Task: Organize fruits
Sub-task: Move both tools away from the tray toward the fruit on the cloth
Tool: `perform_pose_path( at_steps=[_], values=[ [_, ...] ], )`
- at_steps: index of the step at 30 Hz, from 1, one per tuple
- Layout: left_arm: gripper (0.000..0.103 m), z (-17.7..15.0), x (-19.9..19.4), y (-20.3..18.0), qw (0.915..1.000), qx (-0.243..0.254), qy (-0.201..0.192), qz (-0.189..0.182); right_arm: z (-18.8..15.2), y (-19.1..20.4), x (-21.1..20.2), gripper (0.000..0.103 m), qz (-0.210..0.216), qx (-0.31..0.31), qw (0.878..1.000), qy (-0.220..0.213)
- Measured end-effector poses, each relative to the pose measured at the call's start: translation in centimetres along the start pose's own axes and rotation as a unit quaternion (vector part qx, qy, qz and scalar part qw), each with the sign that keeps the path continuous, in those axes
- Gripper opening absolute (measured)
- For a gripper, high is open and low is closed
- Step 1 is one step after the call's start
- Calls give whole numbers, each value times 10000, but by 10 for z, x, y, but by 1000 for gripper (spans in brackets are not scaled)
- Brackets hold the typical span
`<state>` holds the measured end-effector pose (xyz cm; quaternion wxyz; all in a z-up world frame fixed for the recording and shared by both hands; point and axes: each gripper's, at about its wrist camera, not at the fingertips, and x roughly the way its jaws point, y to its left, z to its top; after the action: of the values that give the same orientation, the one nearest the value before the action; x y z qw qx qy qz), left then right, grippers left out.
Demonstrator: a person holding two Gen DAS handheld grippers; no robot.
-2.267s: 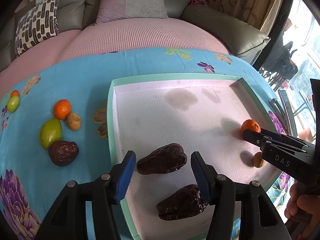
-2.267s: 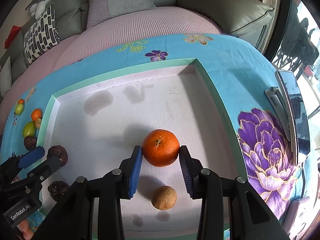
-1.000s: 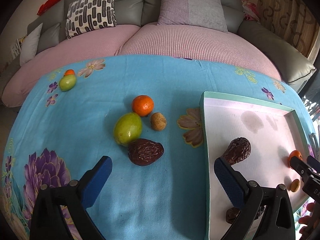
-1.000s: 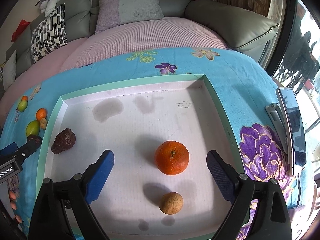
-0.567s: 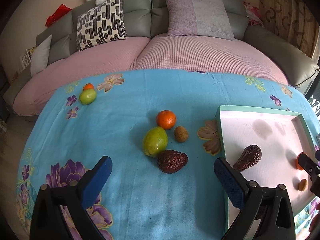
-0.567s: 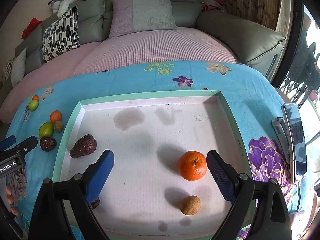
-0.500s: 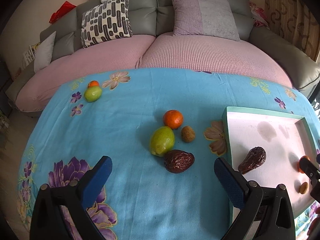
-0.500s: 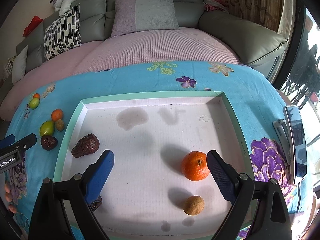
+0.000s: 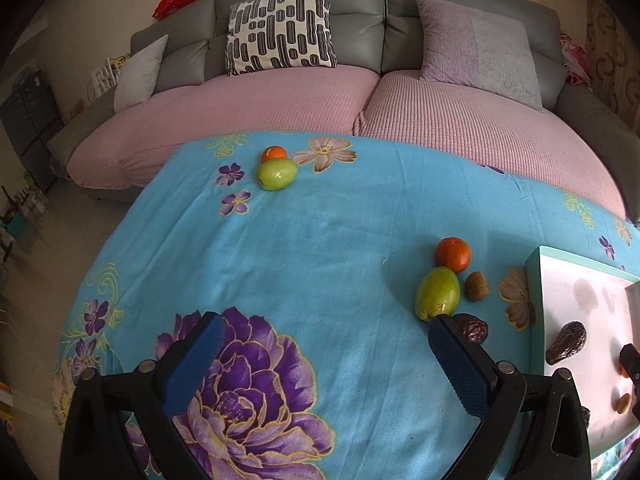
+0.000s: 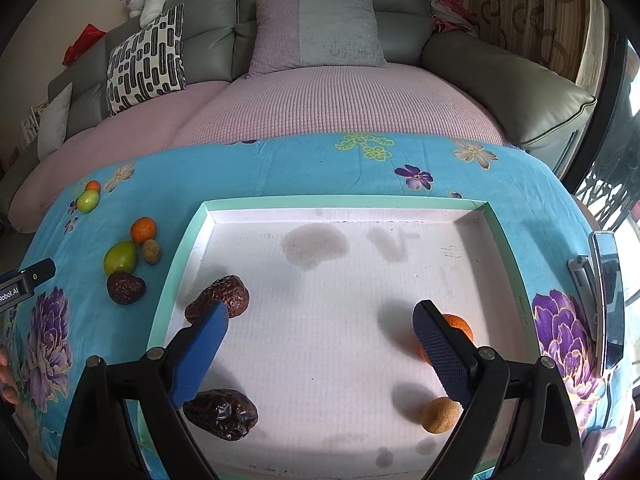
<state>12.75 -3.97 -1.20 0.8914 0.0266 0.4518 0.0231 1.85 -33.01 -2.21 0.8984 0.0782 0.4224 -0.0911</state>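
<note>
A white tray with a mint rim [image 10: 344, 202] holds two dark dates [image 10: 219, 300] [image 10: 222, 412], an orange [image 10: 456, 328] and a small brown fruit [image 10: 440, 414]. My right gripper [image 10: 320, 316] hangs open above the tray floor, empty; its right finger covers part of the orange. On the blue cloth left of the tray lie an orange [image 9: 453, 255], a green mango [image 9: 437, 298], a brown fruit [image 9: 476, 286] and a date [image 9: 474, 330]. My left gripper [image 9: 324, 332] is open and empty over a purple flower print, its right finger just in front of that date.
A second green fruit [image 9: 277, 173] and a small orange [image 9: 274, 153] lie at the cloth's far edge. A pink sofa with cushions curves behind the table. A phone on a stand [image 10: 608, 300] sits right of the tray. A hand [image 10: 6, 384] shows at the left.
The right gripper opened off the orange and drew back over the tray. The left gripper opened around the date, left the tray and swung left over the cloth.
</note>
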Motion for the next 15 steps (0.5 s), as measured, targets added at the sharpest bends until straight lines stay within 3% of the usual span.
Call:
perform_pose_path(
  at_steps=[12, 15],
  values=[
    [103, -1, -4, 76, 9971, -684, -313, 59, 3, 51, 3, 94, 171, -347, 9992, -64],
    [103, -1, -6, 88, 9960, -805, -400, 0, 5, 59, 2, 94, 438, -226, 9987, -102]
  ],
)
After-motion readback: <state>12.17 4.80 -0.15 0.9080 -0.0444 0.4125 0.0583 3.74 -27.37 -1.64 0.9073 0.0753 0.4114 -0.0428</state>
